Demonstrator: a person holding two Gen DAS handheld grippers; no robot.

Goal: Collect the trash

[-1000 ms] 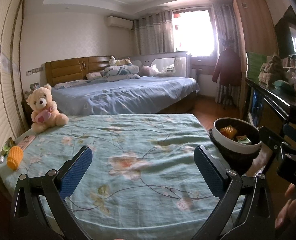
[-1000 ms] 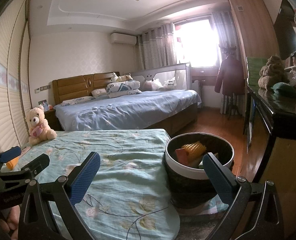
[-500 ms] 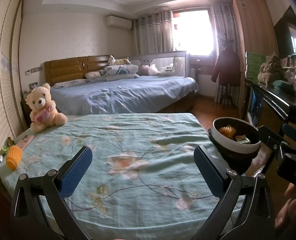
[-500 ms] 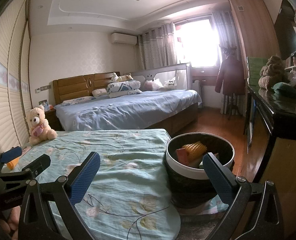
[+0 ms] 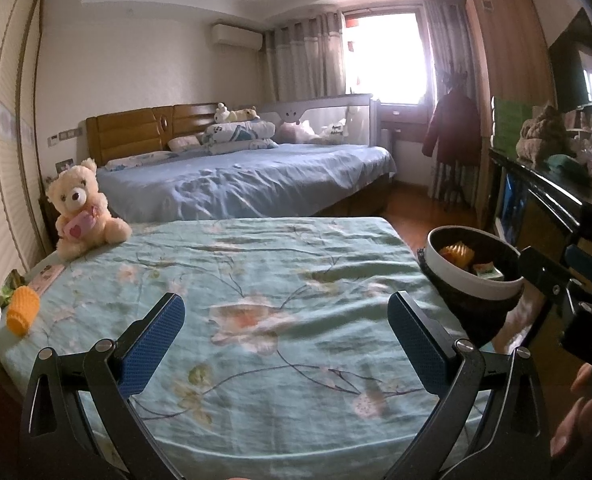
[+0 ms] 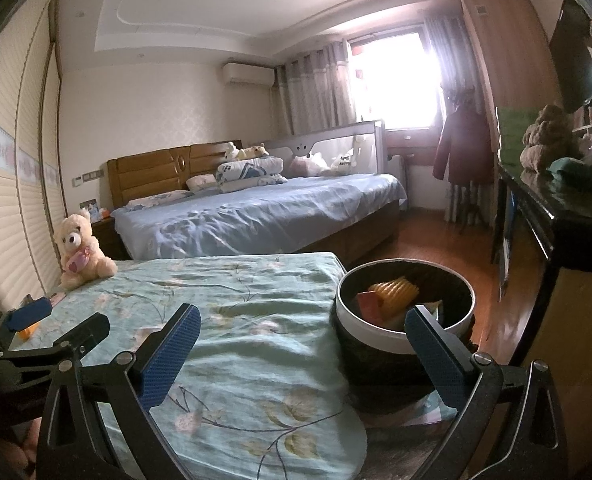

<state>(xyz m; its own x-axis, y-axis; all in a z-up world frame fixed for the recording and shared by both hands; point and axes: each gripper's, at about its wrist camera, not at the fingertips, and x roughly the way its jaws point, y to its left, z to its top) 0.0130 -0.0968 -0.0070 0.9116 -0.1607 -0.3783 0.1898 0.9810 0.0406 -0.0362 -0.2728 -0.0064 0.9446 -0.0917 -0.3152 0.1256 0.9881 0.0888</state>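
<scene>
A trash bin [image 6: 349, 330] with a white rim and dark body stands at the right corner of the floral bed; it holds an orange ribbed cup [image 6: 393, 294] and other scraps. The bin [image 5: 435, 258] sits to the right in the left wrist view. Another orange ribbed cup [image 5: 22, 314] lies on the bed's left edge beside a green wrapper [image 5: 8, 289]. My left gripper [image 5: 286, 320] hangs open over the bed's near middle, holding nothing. My right gripper [image 6: 301, 330] is open and holds nothing, its right finger in front of the bin.
A cream teddy bear [image 5: 82, 210] sits at the floral bed's far left corner. Beyond it is a blue-sheeted bed [image 5: 248, 184]. A dark cabinet [image 6: 567, 216] with clutter lines the right wall, wooden floor [image 6: 435, 236] between. A hand [image 5: 575, 412] shows low right.
Both views have shifted only slightly. Both grippers stay open, and nothing has been picked up or dropped.
</scene>
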